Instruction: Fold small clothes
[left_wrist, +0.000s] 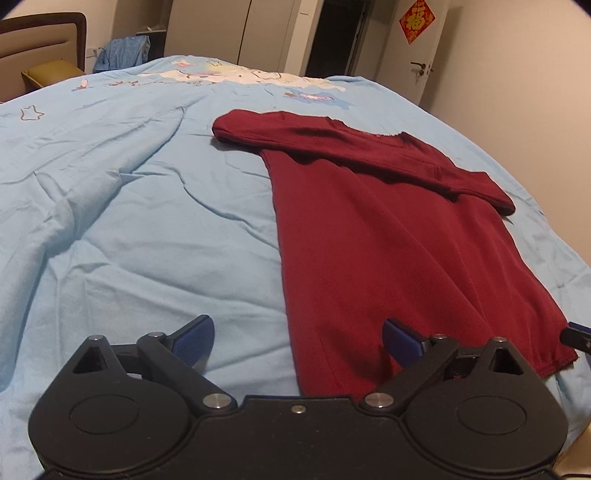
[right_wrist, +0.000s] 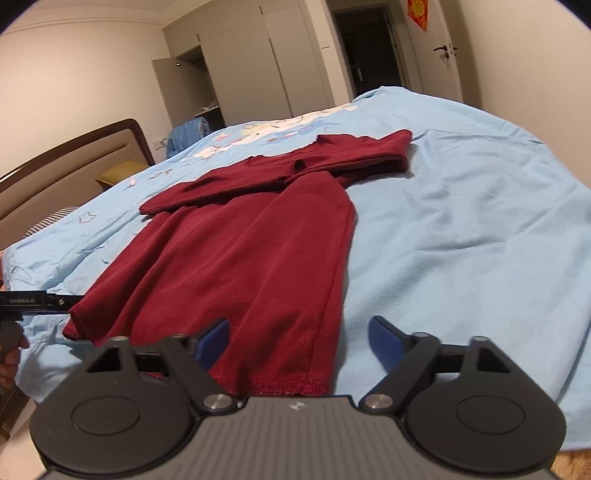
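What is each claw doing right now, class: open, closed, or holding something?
Left claw: open, holding nothing, at the dark red top's hem.
Right claw: open, holding nothing, at the hem's other corner.

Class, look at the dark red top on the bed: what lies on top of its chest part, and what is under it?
Both sleeves are folded across the red top. Under it lies the light blue sheet; the covered patch cannot be seen.
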